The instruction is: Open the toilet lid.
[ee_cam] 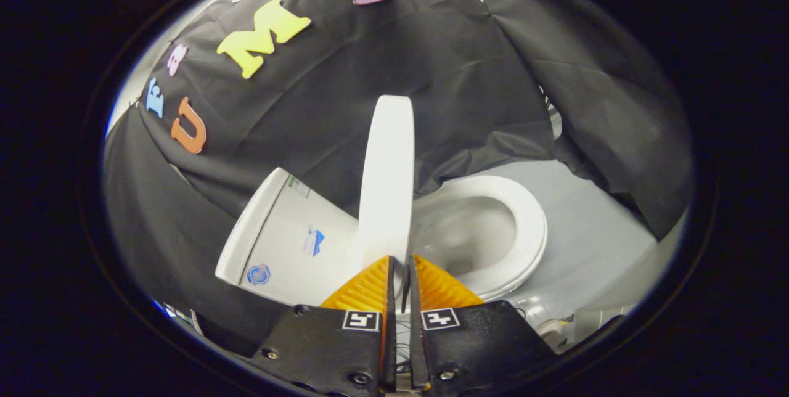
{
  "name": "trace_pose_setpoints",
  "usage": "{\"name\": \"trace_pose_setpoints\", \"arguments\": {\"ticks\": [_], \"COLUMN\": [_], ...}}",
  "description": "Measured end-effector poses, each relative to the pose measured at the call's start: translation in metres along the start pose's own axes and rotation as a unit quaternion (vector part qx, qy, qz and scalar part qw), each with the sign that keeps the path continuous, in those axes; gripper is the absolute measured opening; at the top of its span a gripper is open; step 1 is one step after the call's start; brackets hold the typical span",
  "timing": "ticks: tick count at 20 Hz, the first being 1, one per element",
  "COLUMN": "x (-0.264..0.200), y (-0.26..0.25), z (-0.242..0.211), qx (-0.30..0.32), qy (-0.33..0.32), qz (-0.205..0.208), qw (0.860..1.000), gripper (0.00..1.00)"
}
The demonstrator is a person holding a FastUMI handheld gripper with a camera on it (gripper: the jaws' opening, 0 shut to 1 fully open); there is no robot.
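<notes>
The white toilet lid (388, 175) stands raised and edge-on to me, about midway between the tank (290, 237) on one side and the seat ring (531, 224) on the other. The open bowl (468, 230) shows inside the seat. My gripper (401, 259) is at the lid's free rim, with its two fingers nearly together and a thin strip of the white rim pinched between them. Both fingers appear to press on the lid's edge.
The black cloth wall hangs close behind the tank and the toilet. Grey floor (592, 230) lies beyond the seat. A white fitting with cables (550, 326) sits low beside the toilet base, near the fingers.
</notes>
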State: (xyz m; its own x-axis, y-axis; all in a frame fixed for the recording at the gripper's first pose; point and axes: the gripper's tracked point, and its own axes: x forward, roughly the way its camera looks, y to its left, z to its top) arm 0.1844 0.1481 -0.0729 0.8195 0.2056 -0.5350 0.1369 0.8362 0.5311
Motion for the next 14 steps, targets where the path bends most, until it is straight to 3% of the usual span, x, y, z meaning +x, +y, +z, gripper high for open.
{"name": "trace_pose_setpoints", "arguments": {"ticks": [14], "x": [-0.001], "y": [0.070], "z": [-0.003], "qx": [-0.088], "qy": [-0.011], "qz": [-0.008], "qw": [0.996], "gripper": [0.12]}}
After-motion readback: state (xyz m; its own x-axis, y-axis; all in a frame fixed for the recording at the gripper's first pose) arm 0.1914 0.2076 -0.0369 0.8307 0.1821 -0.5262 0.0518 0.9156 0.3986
